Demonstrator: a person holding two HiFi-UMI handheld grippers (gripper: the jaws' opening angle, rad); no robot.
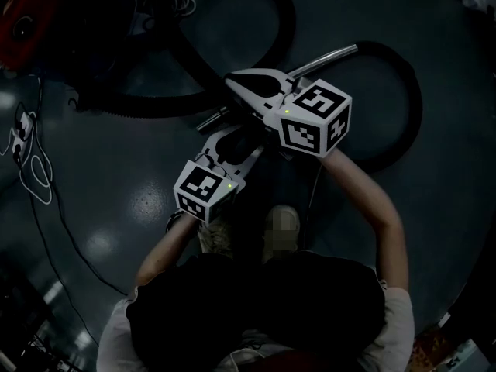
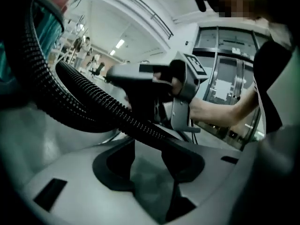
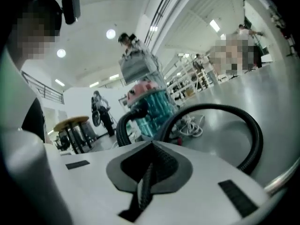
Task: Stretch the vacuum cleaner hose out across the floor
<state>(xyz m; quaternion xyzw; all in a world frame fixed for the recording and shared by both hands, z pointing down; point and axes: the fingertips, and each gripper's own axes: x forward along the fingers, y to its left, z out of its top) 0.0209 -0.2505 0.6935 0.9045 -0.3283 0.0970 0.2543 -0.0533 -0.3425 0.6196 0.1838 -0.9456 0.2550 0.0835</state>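
The black ribbed hose (image 1: 395, 130) lies in loops on the dark floor, leading from the red vacuum cleaner (image 1: 31, 14) at the top left. Its metal wand (image 1: 325, 56) shows beyond my right gripper's cube. My left gripper (image 1: 246, 132) sits low in the middle, shut on the hose (image 2: 93, 97), which crosses its jaws (image 2: 147, 139) from upper left to lower right. My right gripper (image 1: 232, 77) hovers just beyond it, jaws shut with nothing between them (image 3: 151, 145). In the right gripper view the hose (image 3: 248, 125) arches over the floor towards the cleaner (image 3: 152, 104).
White cables (image 1: 31, 161) and a power strip (image 1: 23, 122) lie at the left. A coil of white cord (image 3: 190, 125) sits by the cleaner. A round table (image 3: 70, 123) stands farther off. My shoes (image 1: 283, 227) are right behind the grippers.
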